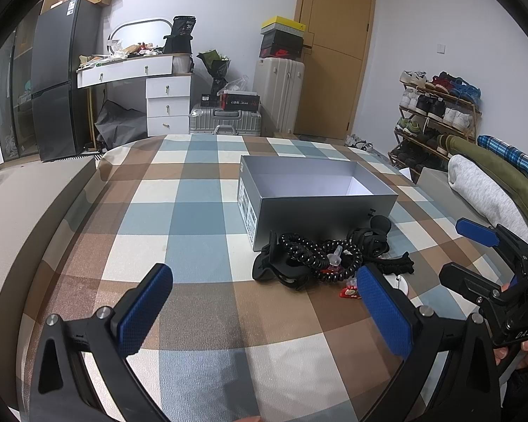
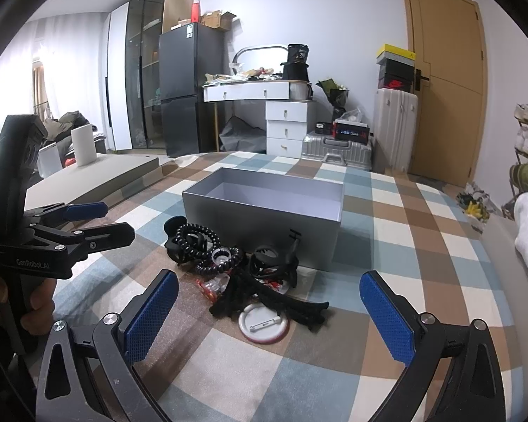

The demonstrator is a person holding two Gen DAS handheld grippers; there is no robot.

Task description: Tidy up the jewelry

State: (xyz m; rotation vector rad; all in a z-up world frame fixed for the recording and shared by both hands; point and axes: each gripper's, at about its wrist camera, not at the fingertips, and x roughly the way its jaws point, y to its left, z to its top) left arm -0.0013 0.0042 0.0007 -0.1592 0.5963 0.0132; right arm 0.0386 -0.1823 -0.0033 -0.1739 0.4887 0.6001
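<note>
A pile of hair accessories (image 1: 320,258) lies on the checked cloth in front of an open grey box (image 1: 313,195): black coil ties (image 2: 193,237), black claw clips (image 2: 274,263), a small red piece (image 2: 211,286) and a round white badge (image 2: 263,325). The box (image 2: 264,211) looks empty inside. My left gripper (image 1: 264,281) is open and empty, just left of and short of the pile. My right gripper (image 2: 269,290) is open and empty, with the badge and clips between its fingers. Each gripper shows in the other's view: the right (image 1: 471,246) and the left (image 2: 102,221).
The checked cloth (image 1: 200,211) covers a bed. Rolled blankets (image 1: 482,183) lie on its right side. Beyond the bed stand a white dresser (image 1: 165,102), suitcases (image 1: 225,119), a shoe rack (image 1: 436,112), a fridge (image 1: 63,81) and a door (image 1: 331,52).
</note>
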